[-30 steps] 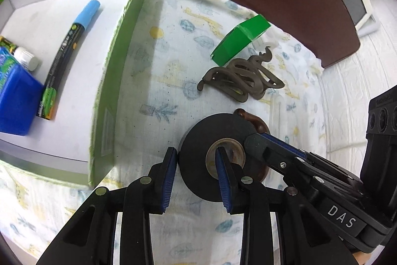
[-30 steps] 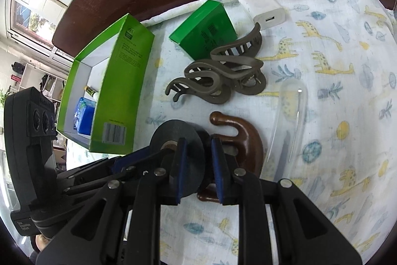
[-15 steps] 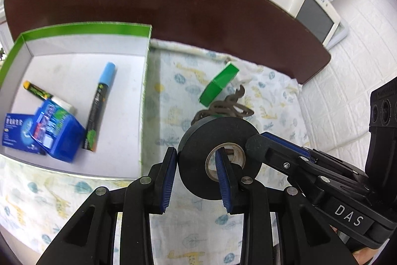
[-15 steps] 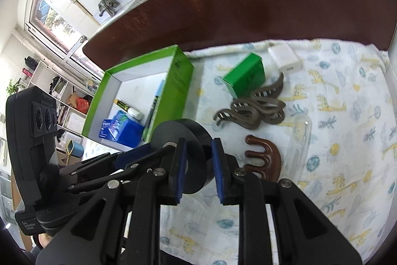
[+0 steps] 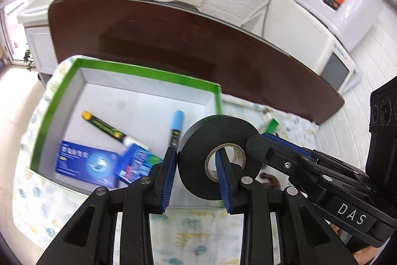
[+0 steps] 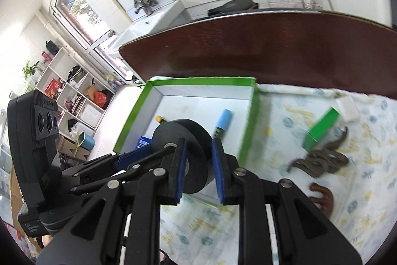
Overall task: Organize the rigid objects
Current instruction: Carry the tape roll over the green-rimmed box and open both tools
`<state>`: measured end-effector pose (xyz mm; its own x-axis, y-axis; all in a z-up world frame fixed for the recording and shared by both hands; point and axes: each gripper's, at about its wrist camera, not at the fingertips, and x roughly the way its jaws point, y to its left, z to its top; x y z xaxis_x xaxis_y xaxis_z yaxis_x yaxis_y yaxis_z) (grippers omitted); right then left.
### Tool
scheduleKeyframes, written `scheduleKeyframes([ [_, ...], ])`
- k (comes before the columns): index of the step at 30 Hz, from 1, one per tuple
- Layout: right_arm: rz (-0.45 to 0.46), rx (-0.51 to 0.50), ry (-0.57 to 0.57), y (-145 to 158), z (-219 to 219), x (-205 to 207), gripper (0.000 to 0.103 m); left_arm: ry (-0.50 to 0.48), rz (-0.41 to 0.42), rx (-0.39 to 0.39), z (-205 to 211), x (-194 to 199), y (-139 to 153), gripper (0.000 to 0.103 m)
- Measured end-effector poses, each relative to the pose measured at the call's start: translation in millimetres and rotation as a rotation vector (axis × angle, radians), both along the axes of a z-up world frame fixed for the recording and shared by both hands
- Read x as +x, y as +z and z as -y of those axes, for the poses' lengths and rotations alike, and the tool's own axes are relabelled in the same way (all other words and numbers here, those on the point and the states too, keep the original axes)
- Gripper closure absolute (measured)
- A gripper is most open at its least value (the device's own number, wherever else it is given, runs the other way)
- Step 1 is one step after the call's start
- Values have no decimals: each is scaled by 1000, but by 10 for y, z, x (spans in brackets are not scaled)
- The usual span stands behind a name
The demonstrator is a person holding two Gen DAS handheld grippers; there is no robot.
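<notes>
A black tape roll [image 5: 198, 160] hangs in the air between both grippers. My left gripper [image 5: 197, 176] is shut on its rim, one finger through the core. My right gripper [image 6: 197, 168] is shut across the roll's [image 6: 191, 155] flat faces. The roll is over the near right corner of the green-walled white box [image 5: 148, 83], which also shows in the right wrist view [image 6: 198, 82]. Inside the box lie a blue-capped marker [image 5: 176, 126], a yellow-capped marker [image 5: 104, 127] and blue packets [image 5: 84, 160].
On the patterned cloth [image 6: 285, 126] right of the box lie a small green box [image 6: 320, 131], a grey-brown hair claw [image 6: 320, 160], a brown comb [image 6: 322, 198] and a white charger [image 6: 348, 107]. A dark wooden board [image 5: 186, 41] stands behind.
Both grippers have lifted the tape roll off the cloth and carried it up and left, from beside the hair claw to over the box's corner.
</notes>
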<state>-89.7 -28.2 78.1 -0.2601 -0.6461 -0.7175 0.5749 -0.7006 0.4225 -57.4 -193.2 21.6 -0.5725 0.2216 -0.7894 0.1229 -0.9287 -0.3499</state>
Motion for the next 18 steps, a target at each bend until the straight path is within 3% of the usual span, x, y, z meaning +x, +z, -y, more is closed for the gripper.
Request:
scheduleKeyframes([
  [7,16,-6,72,-87,674,-113,81,73,13,-8,591,-124,-78,71],
  [18,96,47,99,-467,1429,-445,81,107,77,23,1217,-539,-505,71],
])
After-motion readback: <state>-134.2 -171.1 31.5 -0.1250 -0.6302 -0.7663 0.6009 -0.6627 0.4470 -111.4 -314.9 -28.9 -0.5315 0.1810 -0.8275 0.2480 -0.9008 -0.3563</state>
